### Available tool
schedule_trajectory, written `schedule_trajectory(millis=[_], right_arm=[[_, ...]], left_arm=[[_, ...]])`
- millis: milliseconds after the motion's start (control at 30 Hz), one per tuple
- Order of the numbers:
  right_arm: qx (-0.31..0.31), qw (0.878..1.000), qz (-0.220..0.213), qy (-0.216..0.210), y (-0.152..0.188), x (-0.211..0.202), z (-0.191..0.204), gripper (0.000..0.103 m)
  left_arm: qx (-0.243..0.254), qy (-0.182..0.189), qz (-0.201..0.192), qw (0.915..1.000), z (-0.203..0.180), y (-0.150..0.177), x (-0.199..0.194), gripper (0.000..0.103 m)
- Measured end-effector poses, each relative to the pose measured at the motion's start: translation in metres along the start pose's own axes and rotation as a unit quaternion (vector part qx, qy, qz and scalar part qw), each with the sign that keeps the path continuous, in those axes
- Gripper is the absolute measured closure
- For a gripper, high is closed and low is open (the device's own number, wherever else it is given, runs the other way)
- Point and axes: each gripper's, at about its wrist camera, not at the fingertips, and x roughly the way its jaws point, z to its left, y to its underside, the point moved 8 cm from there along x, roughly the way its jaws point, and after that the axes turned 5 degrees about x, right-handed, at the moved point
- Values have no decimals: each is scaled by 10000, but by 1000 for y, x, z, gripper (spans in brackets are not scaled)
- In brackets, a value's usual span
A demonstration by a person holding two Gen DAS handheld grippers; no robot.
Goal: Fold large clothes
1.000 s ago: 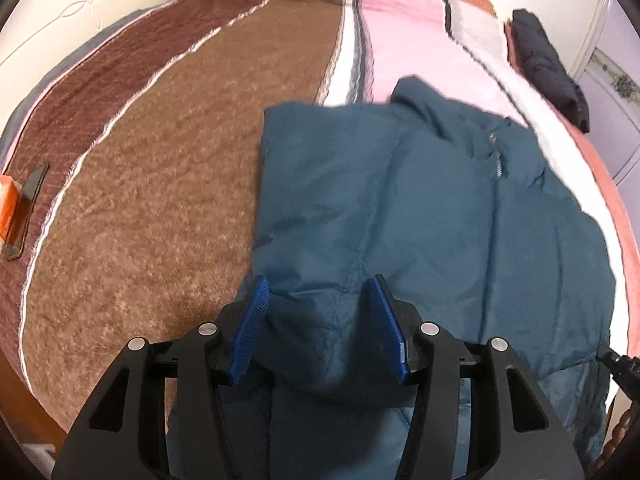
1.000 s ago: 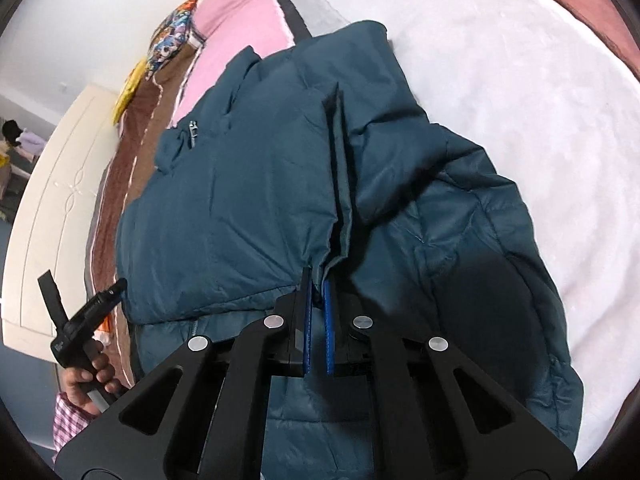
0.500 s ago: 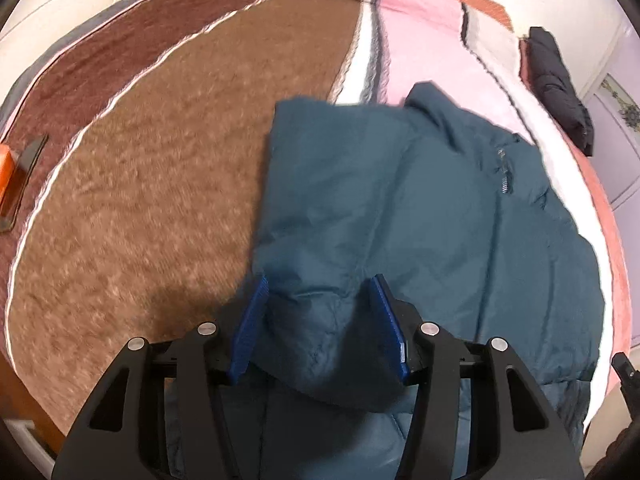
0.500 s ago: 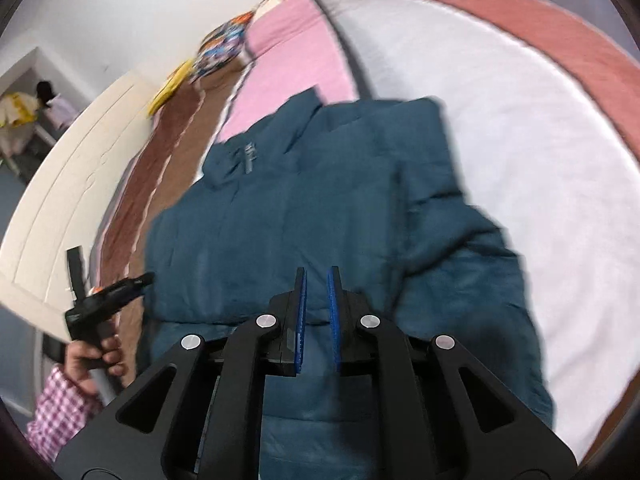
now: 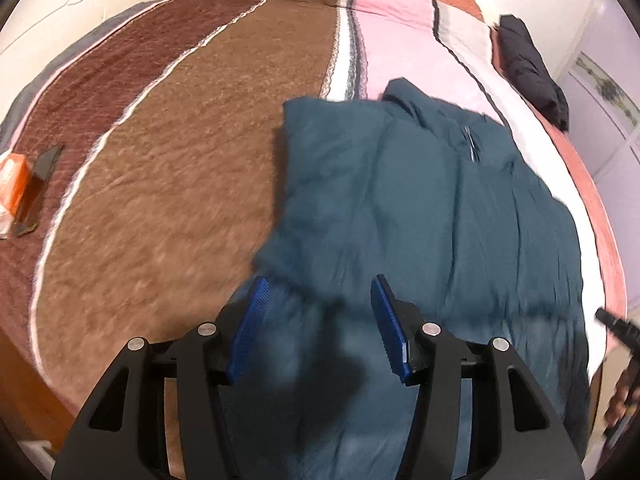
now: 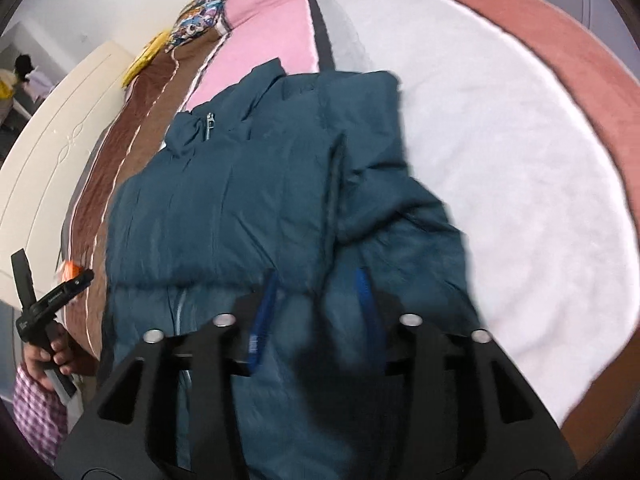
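A teal puffer jacket (image 5: 420, 200) lies front up on the bed with both sleeves folded in over its body; the zip pull (image 6: 209, 123) shows near the collar. My left gripper (image 5: 320, 284) is open and hovers above the jacket's lower left part, with the folded sleeve's end just past its blue fingertips (image 5: 259, 285) and nothing pressed between them. My right gripper (image 6: 317, 276) hangs over the jacket (image 6: 248, 200) near the right sleeve fold; its jaws are opening and the fabric lies below them, not gripped. A hand (image 6: 48, 354) holds the left gripper's handle.
The bed cover runs in brown (image 5: 160, 160), pink (image 5: 400, 32) and white (image 6: 500, 160) stripes. A dark folded garment (image 5: 528, 68) lies at the far right edge. An orange box (image 5: 12, 184) sits at the left edge. A cream headboard (image 6: 52, 128) and a patterned pillow (image 6: 200, 26) are beyond.
My right gripper's jaws went from shut on the jacket's right sleeve fold to apart, letting it go, and it rose. My left gripper drew back and up off the left sleeve fold.
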Motion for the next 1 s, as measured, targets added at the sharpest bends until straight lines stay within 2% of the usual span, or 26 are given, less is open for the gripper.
schedule_trajectory(millis=[200,267,400,467,533,733,800,833,1000], right_arm=[[-183,9994,248,164,44,-45,-30,56],[-243,9988,382,210,57,-52,-34,56],[-337,9968,684,251,87,-69,-46,56],[-375,9957,783,332,99,-76,-52,52],[-406,9944,922,329,115,-86,-56,47],[-269,9923,1158,361,158,-107,-66,46],[-114,9918,1214,374,173,-110,-73,43],[-22,9917,1241,341,179,-110,-76,40],[202,9907,1342,-46,194,-102,-69,39]], left_arm=[[-56,-2,211,9998,21,57,-41,49],[-142,15,347,9993,27,80,-53,31],[-138,48,518,9986,31,118,-70,30],[-137,78,633,9979,33,137,-77,30],[-209,198,714,9970,33,150,-82,30],[-542,608,907,9925,38,187,-90,30],[-603,696,929,9914,38,196,-90,30],[-644,766,939,9905,38,200,-90,30],[-927,1090,986,9848,37,215,-85,30]])
